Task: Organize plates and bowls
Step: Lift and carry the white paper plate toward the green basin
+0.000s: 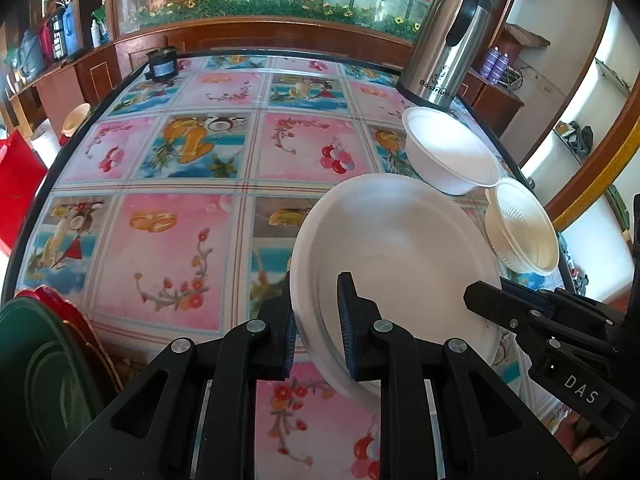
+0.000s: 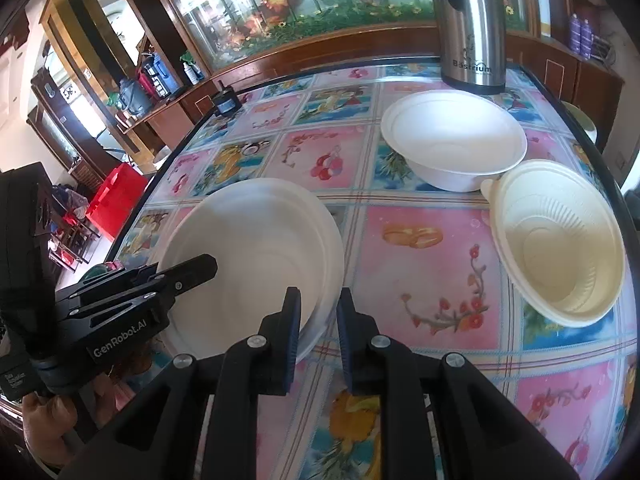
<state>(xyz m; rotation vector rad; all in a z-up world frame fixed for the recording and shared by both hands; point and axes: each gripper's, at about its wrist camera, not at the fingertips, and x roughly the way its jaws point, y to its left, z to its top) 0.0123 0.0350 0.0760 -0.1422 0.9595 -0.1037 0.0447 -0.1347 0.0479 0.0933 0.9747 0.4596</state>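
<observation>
Gripping the white plate's (image 1: pixel 396 248) rim, each closed tool, left (image 1: pixel 318 328), right (image 2: pixel 318 334)

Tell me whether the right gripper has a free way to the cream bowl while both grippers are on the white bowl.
Probably not yet. The right gripper is shut on the rim of the white bowl. The tablecloth towards the cream bowl lies bare, so once it lets go the way looks free.

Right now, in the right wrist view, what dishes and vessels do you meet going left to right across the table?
Large white bowl gripped at its rim by both tongs → white bowl farther back, with the steel kettle behind it → cream ribbed bowl near the table's right edge.
</observation>
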